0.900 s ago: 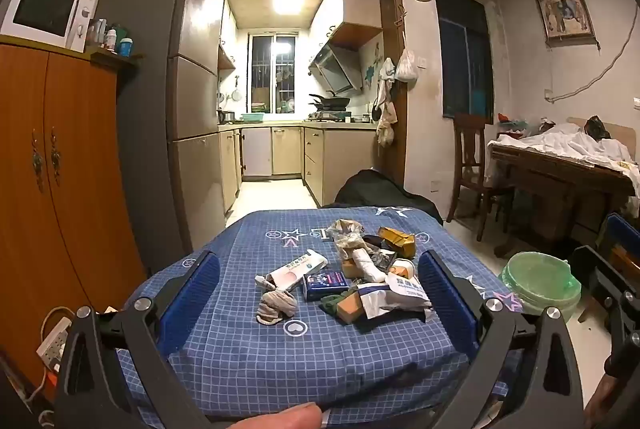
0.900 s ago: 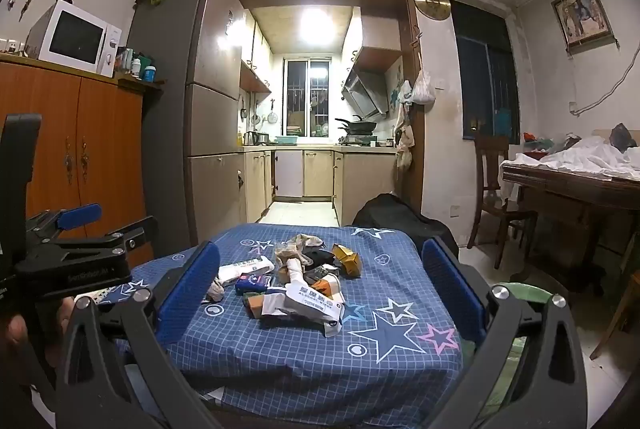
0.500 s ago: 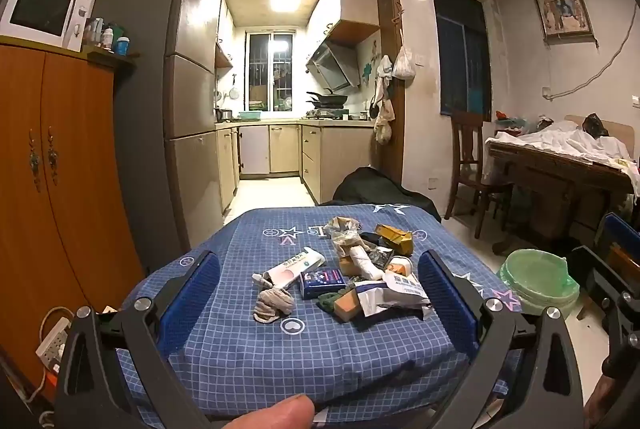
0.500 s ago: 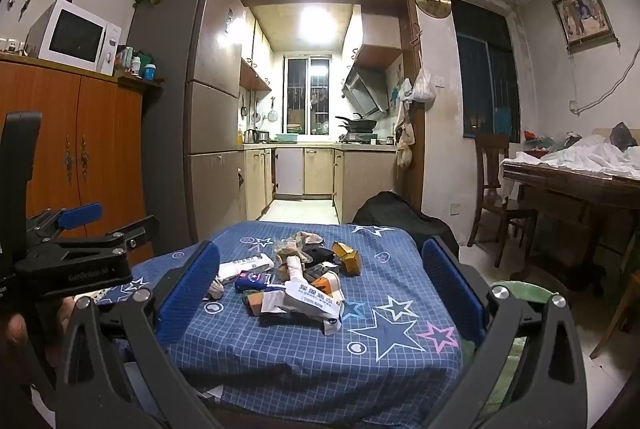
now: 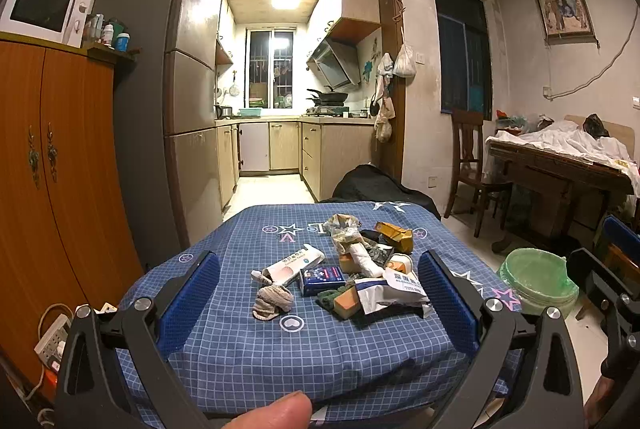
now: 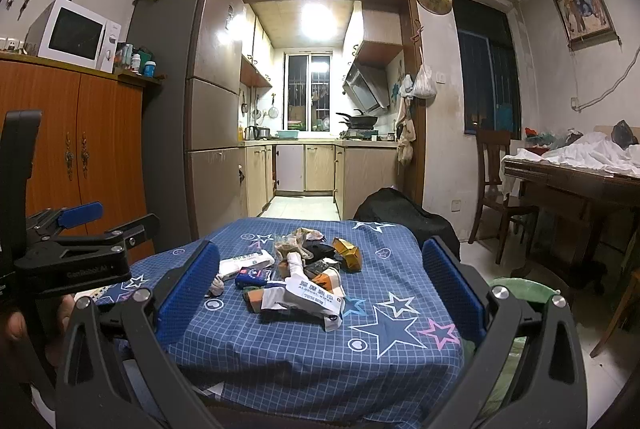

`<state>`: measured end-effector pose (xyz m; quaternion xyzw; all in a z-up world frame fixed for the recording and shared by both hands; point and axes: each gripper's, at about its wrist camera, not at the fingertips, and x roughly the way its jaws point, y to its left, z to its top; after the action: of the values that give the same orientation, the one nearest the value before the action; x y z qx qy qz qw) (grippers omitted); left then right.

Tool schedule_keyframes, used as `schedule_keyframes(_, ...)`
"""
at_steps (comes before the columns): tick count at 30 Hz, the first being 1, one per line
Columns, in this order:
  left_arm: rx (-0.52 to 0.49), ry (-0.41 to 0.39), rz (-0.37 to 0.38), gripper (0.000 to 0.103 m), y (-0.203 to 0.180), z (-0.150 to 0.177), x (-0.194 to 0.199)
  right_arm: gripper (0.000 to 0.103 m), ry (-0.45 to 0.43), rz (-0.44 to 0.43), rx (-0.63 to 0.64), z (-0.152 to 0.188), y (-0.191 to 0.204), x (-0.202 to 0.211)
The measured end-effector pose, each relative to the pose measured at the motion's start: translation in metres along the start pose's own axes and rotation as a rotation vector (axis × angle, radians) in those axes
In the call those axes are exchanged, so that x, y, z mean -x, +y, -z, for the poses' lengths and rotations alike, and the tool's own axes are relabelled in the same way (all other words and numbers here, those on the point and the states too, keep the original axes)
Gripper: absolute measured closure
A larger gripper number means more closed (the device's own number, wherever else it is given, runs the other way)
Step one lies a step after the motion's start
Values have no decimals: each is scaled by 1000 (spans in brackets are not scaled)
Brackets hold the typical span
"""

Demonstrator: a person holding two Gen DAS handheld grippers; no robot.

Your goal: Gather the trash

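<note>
Beside table (image 5: 248, 357) — bin (image 5: 534, 279); right view: barely.

You are in a home. Straight ahead is a small kitchen with cupboards (image 5: 280, 145), a stove with a black pan (image 5: 330, 97) and a window (image 6: 308, 91). A tall fridge (image 5: 176, 101) stands by a white microwave (image 6: 74, 35). You can see a wooden chair (image 5: 474, 165) and a picture (image 5: 564, 13) on the wall.
</note>
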<state>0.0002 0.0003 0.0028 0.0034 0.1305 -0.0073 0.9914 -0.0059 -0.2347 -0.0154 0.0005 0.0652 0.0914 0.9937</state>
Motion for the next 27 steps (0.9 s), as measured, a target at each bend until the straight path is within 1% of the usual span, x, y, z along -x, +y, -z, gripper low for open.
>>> schedule_keyframes(14, 5, 7, 3, 5, 2, 2, -2, 5, 4, 0, 2, -1, 0, 0)
schedule_keyframes(20, -14, -3, 2, 5, 0, 3, -5, 5, 6, -1, 1, 1, 2, -2)
schedule_keyframes(22, 17, -1, 19, 5, 4, 3, -6, 5, 7, 0, 0, 1, 2, -2)
schedule_keyframes(24, 79, -6, 54, 5, 11, 2, -7, 5, 8, 0, 1, 0, 2, -2)
schedule_keyframes(27, 69, 4, 34, 5, 12, 3, -9, 5, 8, -1, 0, 0, 2, -2)
